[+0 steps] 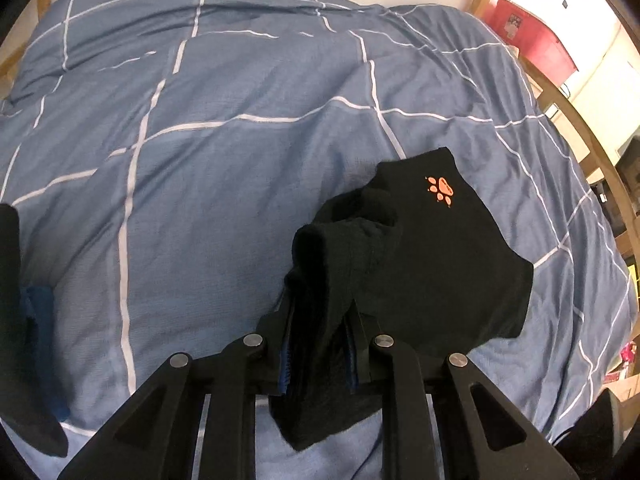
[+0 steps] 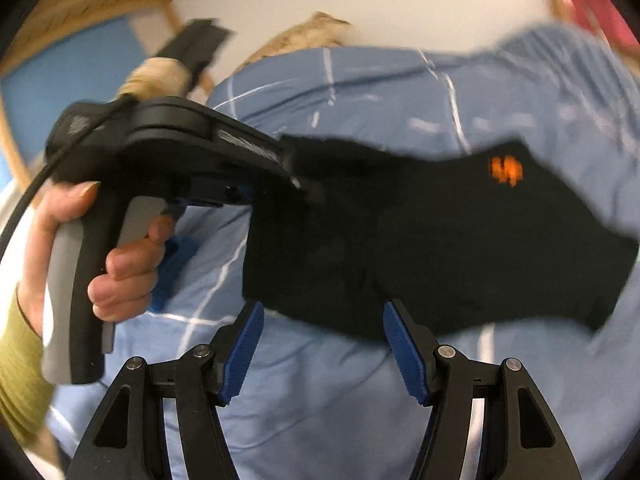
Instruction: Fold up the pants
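Observation:
The black pants (image 1: 424, 248), folded small, with an orange paw print, hang bunched from my left gripper (image 1: 320, 320), which is shut on one edge of them above the blue checked duvet (image 1: 224, 168). In the right wrist view the pants (image 2: 440, 240) hang out to the right of the left gripper (image 2: 296, 176), held in a person's hand. My right gripper (image 2: 324, 320) is open and empty; its blue pads (image 2: 404, 352) sit just below the lower edge of the pants. This view is motion-blurred.
The duvet covers the whole bed. A wooden bed frame (image 1: 592, 152) runs along the right side, with a red box (image 1: 536, 36) beyond it. A dark garment over something blue (image 1: 24, 304) lies at the left edge.

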The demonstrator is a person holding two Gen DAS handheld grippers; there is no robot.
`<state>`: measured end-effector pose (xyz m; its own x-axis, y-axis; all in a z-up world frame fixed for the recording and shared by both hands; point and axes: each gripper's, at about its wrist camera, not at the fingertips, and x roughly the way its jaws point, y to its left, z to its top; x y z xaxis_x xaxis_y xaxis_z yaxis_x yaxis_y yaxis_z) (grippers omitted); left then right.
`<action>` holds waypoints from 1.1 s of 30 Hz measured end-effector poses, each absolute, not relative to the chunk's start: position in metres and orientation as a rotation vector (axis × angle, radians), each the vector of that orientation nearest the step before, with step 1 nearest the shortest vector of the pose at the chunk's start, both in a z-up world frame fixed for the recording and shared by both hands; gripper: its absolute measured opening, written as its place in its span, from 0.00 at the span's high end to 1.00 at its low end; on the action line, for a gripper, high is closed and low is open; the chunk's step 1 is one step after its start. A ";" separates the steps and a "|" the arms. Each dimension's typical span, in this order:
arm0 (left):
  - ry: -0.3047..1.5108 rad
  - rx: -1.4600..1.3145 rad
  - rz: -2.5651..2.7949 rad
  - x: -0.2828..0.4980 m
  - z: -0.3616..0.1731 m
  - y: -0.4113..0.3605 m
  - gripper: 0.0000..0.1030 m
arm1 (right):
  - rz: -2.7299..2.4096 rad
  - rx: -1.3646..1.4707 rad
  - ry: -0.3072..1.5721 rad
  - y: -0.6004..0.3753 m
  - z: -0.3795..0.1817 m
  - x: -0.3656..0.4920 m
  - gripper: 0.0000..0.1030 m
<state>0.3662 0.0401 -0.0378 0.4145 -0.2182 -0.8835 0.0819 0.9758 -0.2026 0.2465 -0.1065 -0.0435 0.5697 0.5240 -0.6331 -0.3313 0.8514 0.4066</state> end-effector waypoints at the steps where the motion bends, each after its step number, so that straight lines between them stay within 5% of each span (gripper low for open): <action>1: 1.130 -0.141 -0.190 0.363 -0.038 0.042 0.80 | 0.478 0.263 0.815 -0.109 -0.047 0.244 0.39; 11: 1.169 -0.162 -0.186 0.370 -0.025 0.027 0.81 | 0.262 0.167 0.733 -0.149 -0.030 0.266 0.39; 16: 1.184 -0.173 -0.172 0.389 -0.014 -0.002 0.81 | 0.399 0.144 0.834 -0.184 -0.036 0.332 0.81; 18: 1.202 -0.185 -0.165 0.397 -0.013 -0.013 0.81 | 0.438 0.143 0.894 -0.192 -0.045 0.353 0.88; 25: 1.248 -0.182 -0.137 0.427 -0.020 -0.061 0.81 | 0.483 0.217 1.010 -0.212 -0.088 0.377 0.92; 33: 1.291 -0.176 -0.121 0.453 -0.034 -0.105 0.81 | 0.525 0.368 0.899 -0.237 -0.089 0.370 0.93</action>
